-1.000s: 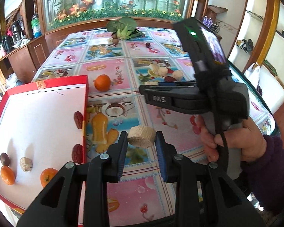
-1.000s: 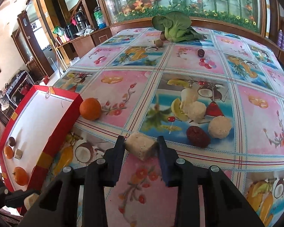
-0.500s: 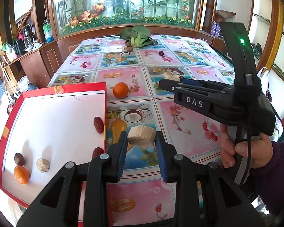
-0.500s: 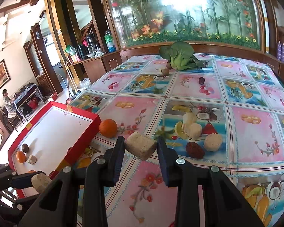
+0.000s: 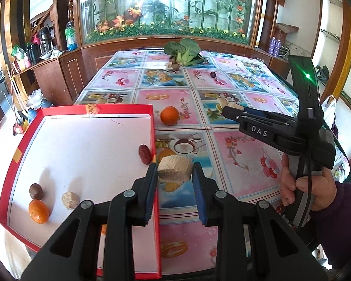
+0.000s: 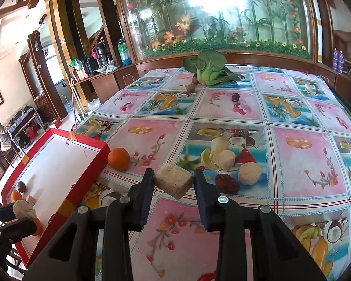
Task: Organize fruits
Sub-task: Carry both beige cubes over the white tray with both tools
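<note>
- The left gripper has its jaws closed on a pale beige chunk, held in the air just past the right wall of a red tray.
- The right gripper has its jaws closed on a second pale chunk, tilted, held above the tabletop near its near edge.
- In the left wrist view the right gripper's black body bears the white letters "DAS"; a green light glows on the unit mounted on top, and a hand in a dark purple sleeve grips its handle.
- The red tray has a white floor and sits at the left of the tabletop, its left part overhanging the edge.
- Inside the tray, at its near left: a dark brown round fruit, a small orange fruit and a beige lump, close together. A red date lies against the tray's right wall.
- An orange rests on the tabletop just beside the tray's far right corner.
- To the right on the tabletop, two pale chunks and a red date lie near one another.
- At the far end lie a green leafy vegetable, small brown fruits and a dark date.
- The tablecloth is printed with fruit pictures in pink and blue squares.
</note>
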